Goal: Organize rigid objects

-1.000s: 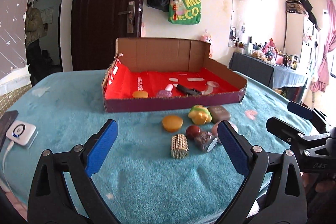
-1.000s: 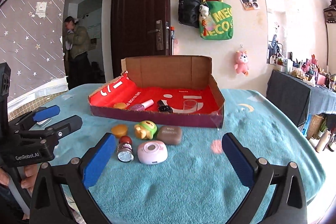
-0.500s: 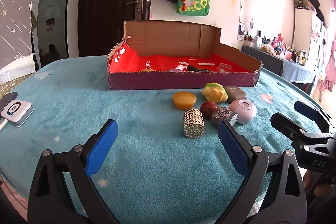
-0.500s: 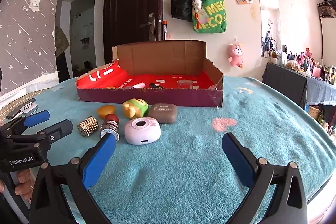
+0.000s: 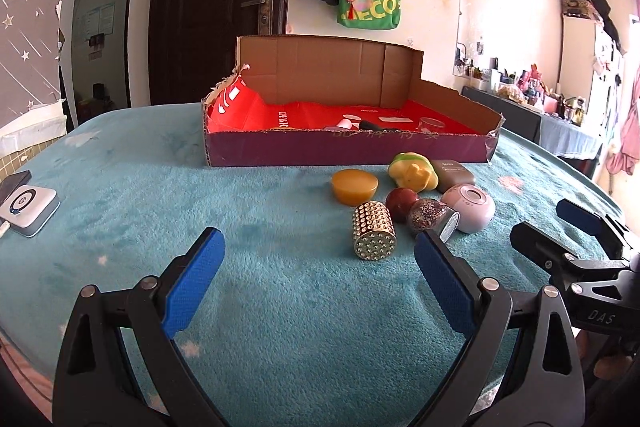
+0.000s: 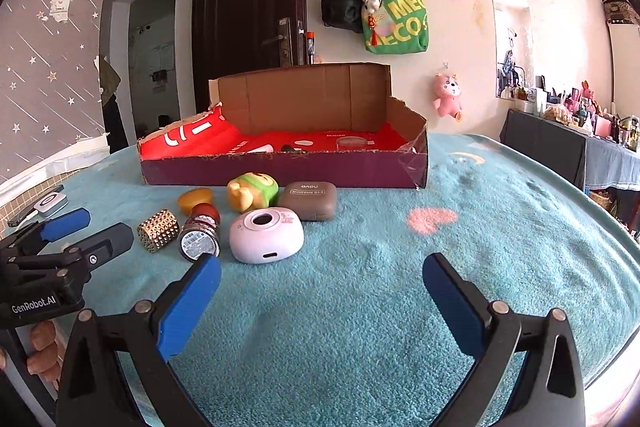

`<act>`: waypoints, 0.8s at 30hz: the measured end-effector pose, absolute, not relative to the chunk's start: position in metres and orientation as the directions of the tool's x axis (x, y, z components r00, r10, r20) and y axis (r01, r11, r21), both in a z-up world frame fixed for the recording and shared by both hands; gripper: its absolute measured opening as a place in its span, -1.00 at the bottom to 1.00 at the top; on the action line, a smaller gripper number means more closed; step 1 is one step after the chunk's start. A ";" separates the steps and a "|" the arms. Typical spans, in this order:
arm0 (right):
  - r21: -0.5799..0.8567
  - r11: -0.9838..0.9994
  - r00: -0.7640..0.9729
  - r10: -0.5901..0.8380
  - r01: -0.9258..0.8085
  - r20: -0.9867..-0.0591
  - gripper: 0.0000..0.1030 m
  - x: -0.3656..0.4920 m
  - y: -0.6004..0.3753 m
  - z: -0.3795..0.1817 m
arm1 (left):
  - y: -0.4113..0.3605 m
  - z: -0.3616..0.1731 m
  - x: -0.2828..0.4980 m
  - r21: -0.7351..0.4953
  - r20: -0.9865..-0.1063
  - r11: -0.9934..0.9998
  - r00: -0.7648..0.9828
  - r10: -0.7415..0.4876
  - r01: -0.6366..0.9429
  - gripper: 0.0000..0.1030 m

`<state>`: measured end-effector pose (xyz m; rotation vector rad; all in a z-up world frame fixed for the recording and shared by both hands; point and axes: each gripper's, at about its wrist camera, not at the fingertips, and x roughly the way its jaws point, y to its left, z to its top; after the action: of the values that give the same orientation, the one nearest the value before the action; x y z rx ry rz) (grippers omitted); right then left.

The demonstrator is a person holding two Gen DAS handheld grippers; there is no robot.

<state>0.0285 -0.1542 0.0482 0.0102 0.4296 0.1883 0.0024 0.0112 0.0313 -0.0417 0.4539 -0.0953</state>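
Both claws spread wide, nothing held: left gripper [image 5: 318, 277] and right gripper [image 6: 322, 301] hover low over the teal cloth [image 6: 400, 307], short of the pile. Loose items sit mid-frame, just in front of the cardboard box [image 5: 348, 149]: studded gold cylinder [image 5: 375, 230] lying on its side, glitter jar [image 5: 434, 217] touching the red ball [image 5: 401, 202], pink round gadget [image 6: 266, 235], brown case [image 6: 308, 200], amber puck [image 5: 355, 186], green-yellow toy [image 5: 413, 171]. All look small, light and hard. Cylinder and jar will likely roll, so pinch across the curved sides, mid-length; ball looks slick; gadget best taken across its flat flanks. Left view shows the white device [image 5: 27, 205] at the left edge clearly and a few things already in the box; right view shows the jar's barcode lid, case lettering, fingers [image 6: 42, 347] on the left handle at lower left
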 end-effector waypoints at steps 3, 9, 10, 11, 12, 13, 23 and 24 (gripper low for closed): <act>0.052 0.982 0.892 0.187 -0.181 -0.412 1.00 0.029 -0.154 0.048 | 0.012 0.028 0.003 -0.062 -0.436 0.995 0.894 -0.101 0.082 0.88; 0.046 0.982 0.891 0.185 -0.182 -0.414 1.00 0.030 -0.152 0.046 | 0.014 0.027 0.008 -0.068 -0.437 0.994 0.893 -0.103 0.082 0.88; 0.048 0.982 0.892 0.186 -0.183 -0.412 1.00 0.031 -0.152 0.045 | 0.014 0.027 0.008 -0.069 -0.437 0.994 0.893 -0.103 0.082 0.88; 0.047 0.982 0.892 0.185 -0.182 -0.413 1.00 0.031 -0.152 0.045 | 0.014 0.027 0.009 -0.070 -0.438 0.994 0.893 -0.105 0.083 0.88; 0.047 0.982 0.892 0.185 -0.183 -0.413 1.00 0.031 -0.152 0.045 | 0.014 0.026 0.009 -0.070 -0.438 0.994 0.893 -0.106 0.083 0.88; 0.048 0.982 0.890 0.187 -0.184 -0.415 1.00 0.032 -0.151 0.045 | 0.014 0.026 0.010 -0.071 -0.439 0.994 0.892 -0.108 0.085 0.88; 0.082 0.974 0.869 0.227 -0.212 -0.440 1.00 0.044 -0.151 0.050 | 0.008 0.036 0.029 -0.075 -0.508 0.992 0.853 -0.124 0.100 0.88; 0.087 0.972 0.864 0.234 -0.218 -0.447 1.00 0.047 -0.151 0.051 | 0.008 0.037 0.032 -0.070 -0.522 0.993 0.844 -0.119 0.097 0.88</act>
<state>0.0467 -0.1512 0.0507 0.0339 0.4726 0.2368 0.0323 0.0080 0.0365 -0.0416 0.5540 -0.1138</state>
